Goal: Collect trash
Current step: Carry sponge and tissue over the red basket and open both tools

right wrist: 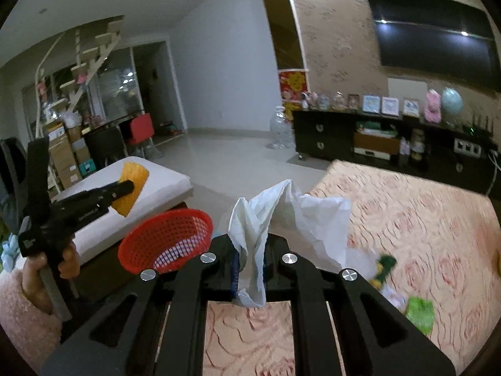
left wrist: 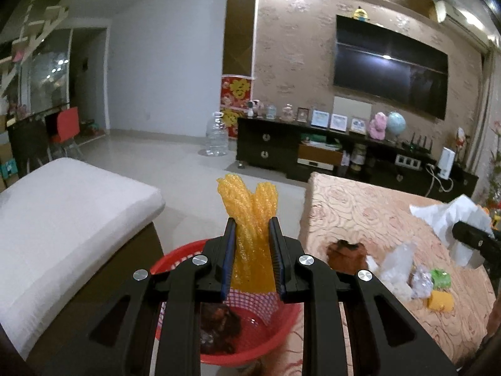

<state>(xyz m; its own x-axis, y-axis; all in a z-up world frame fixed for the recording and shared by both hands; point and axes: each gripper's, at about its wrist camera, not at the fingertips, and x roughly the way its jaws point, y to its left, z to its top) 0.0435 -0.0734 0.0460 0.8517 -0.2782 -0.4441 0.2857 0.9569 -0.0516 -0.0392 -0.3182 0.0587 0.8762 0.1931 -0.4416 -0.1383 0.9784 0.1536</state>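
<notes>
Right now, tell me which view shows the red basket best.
The right wrist view: the red basket shows nearly whole, tilted, with its mesh wall and rim clear. In the left wrist view the left tool and its yellow foam net cover much of the basket.

The left gripper (left wrist: pixel 252 228) is clamped on a yellow foam net sleeve (left wrist: pixel 250 216), whose folded ends stand up above the fingertips. Below it sits a red plastic basket (left wrist: pixel 281 329) with dark brown scraps (left wrist: pixel 219 322) inside and a checked patch on its wall. The basket stands beside the table (left wrist: pixel 375 206), covered in a pink rose-patterned cloth. On the cloth lie a brown lump (left wrist: pixel 346 252), a clear crumpled wrapper (left wrist: pixel 397 260), a green wrapper (left wrist: pixel 441 278) and a yellow piece (left wrist: pixel 441 301). At the right edge the right gripper (left wrist: pixel 472 239) holds a white tissue (left wrist: pixel 451 216). A white cushioned bench (left wrist: pixel 62 213) stands at left.
</notes>
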